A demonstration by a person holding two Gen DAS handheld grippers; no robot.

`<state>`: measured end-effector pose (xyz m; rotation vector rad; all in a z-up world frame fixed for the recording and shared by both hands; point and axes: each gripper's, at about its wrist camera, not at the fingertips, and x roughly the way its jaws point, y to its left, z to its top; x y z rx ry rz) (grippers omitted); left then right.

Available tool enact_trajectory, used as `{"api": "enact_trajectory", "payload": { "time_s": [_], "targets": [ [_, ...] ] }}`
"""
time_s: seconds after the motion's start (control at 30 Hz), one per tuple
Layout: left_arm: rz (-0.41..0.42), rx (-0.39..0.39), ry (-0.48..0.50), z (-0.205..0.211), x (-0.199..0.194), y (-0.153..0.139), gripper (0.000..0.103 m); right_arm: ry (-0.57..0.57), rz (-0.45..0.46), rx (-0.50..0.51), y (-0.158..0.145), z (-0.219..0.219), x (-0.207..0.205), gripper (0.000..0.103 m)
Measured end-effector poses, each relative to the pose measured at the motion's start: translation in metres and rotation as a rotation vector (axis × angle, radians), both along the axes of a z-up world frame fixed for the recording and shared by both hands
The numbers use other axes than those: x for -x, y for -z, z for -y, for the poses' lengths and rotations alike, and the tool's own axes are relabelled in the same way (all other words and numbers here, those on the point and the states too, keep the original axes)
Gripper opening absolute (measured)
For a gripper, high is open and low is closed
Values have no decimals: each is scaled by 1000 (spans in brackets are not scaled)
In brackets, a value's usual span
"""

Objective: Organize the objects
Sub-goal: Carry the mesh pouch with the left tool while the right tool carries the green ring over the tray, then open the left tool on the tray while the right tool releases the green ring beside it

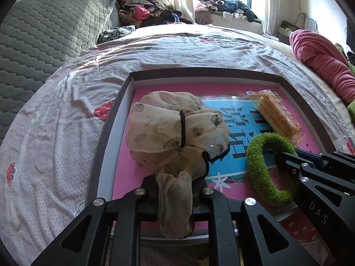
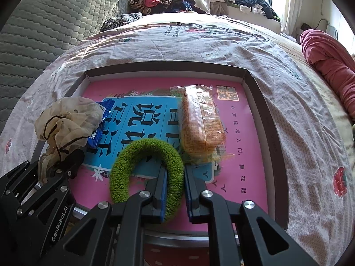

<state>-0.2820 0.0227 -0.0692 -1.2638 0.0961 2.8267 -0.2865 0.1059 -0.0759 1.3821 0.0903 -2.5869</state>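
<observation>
A shallow dark-rimmed box with a pink and blue printed floor lies on the bed; it also shows in the right wrist view. My left gripper is shut on a cream spotted chiffon scarf tied with a black cord, held over the box's left side. My right gripper is shut on a fuzzy green ring, low over the box floor. The ring and right gripper show in the left wrist view. A wrapped orange cracker packet lies in the box. A blue wrapper lies under the scarf.
The box sits on a bed with a pale strawberry-print sheet. A grey quilted headboard stands at the left. A pink blanket roll lies at the right. Piles of clothes fill the back corner and windowsill.
</observation>
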Motion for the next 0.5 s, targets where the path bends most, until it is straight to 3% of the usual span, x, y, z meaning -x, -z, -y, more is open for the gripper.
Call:
{"api": "enact_trajectory", "payload": {
  "time_s": [0.2,0.27,0.33,0.5],
  "targets": [
    [-1,6,-13,2,0,-1,30,11,0,0,-1,-1,0,15],
    [3,3,-15,2,0,-1,48,15,-2,3,-2,-3,-1,15],
    [-2,-2,-13,2,-1,-2,57,19,-4,4,-4,-4,-2,16],
    [5,4,6,1,-3,-4,67,27,-21,-18,-9,-4,-3,27]
  ]
}}
